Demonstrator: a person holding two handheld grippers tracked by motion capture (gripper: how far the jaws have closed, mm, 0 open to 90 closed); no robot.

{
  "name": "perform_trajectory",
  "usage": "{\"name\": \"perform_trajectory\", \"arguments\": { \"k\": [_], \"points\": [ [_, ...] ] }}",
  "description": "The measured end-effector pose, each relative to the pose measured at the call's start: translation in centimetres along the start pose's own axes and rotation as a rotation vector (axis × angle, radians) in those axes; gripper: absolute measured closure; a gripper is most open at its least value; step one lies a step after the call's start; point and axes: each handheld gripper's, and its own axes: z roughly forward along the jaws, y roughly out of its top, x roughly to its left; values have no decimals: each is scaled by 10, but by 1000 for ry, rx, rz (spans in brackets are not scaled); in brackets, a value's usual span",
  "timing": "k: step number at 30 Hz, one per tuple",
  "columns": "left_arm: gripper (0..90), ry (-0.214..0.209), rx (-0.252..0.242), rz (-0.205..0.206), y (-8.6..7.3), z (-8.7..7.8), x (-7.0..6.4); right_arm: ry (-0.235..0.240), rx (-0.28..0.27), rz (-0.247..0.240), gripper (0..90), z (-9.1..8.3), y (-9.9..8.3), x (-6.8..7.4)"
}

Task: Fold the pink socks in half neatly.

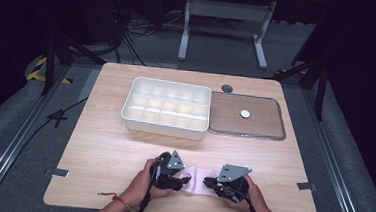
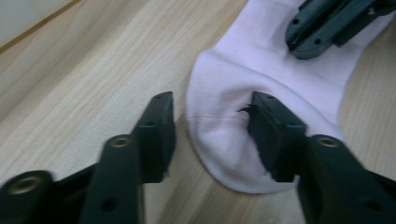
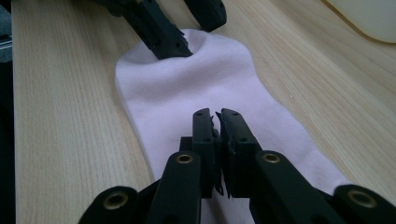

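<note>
High view shows a pale pink sock [image 1: 197, 180] lying flat on the wooden desk [image 1: 108, 145] at the lower centre of the frame, between the left tool [image 1: 183, 178] and the right tool [image 1: 210, 181], each held in a hand coming in from the bottom edge. Behind them, in the middle of the frame, stand a white compartment box [image 1: 167, 107] and just to its right a shallow tray [image 1: 277, 123] with a small white disc [image 1: 245, 113] in it. The sock looks light, soft and limp, so it will likely sag and fold wherever it is not supported, and the knit should give a sure grip rather than slip; I judge the best hold is a pinch of fabric near each end, so that it can be lifted or folded without bunching. In the left gripper view the left tool [image 2: 212, 128] stands open, one jaw on bare wood at the left of the rounded toe end of the sock [image 2: 261, 74], the other resting on the fabric, so the toe edge lies between them, not yet pinched. In the right gripper view the right tool [image 3: 215, 115] has its jaws pressed together over the middle of the sock [image 3: 205, 79] in the lower centre of the frame, apparently pinching a small fold of fabric, though how much cloth is caught is hard to tell.
</note>
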Motion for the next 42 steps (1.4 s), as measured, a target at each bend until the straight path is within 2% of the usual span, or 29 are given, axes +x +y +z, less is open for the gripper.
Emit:
{"name": "perform_trajectory", "arguments": {
  "k": [2, 3, 4, 5, 8, 13, 15, 19, 21, 24, 31, 38, 42],
  "points": [
    [648, -9, -1, -2, 0, 0, 1, 0, 0, -1, 848, 0, 0, 0],
    [700, -33, -5, -8, -1, -1, 3, 2, 0, 0, 848, 0, 0, 0],
    [700, -47, -8, -23, -1, -1, 3, 2, 0, 0, 848, 0, 0, 0],
    [738, -73, -13, -33, -3, -2, 5, 2, 0, 1, 848, 0, 0, 0],
    [809, -103, -23, -61, -5, -2, 8, 3, 0, 0, 848, 0, 0, 0],
    [833, -122, -37, -79, -9, -5, 13, 1, -5, 1, 851, 1, 0, 0],
    [840, -109, -56, -85, -10, -7, 12, -1, -4, 1, 851, 1, 0, 0],
    [846, -113, -81, -75, -9, -9, 10, 4, -4, 4, 851, 1, 1, 0],
    [846, -125, -104, -96, -8, -11, 11, 5, -6, 3, 852, 2, 1, -1],
    [846, -130, -135, -106, -7, -16, 14, 9, -8, 7, 854, 5, 3, -1],
    [845, -112, -183, -115, -6, -26, 17, 11, -3, 4, 855, 15, 13, -1],
    [842, -114, -210, -124, -4, -31, 20, 17, -2, 2, 855, 24, 22, 0],
    [843, -109, -208, -121, -3, -31, 20, 23, -7, 3, 854, 30, 27, -1]
  ]
}}
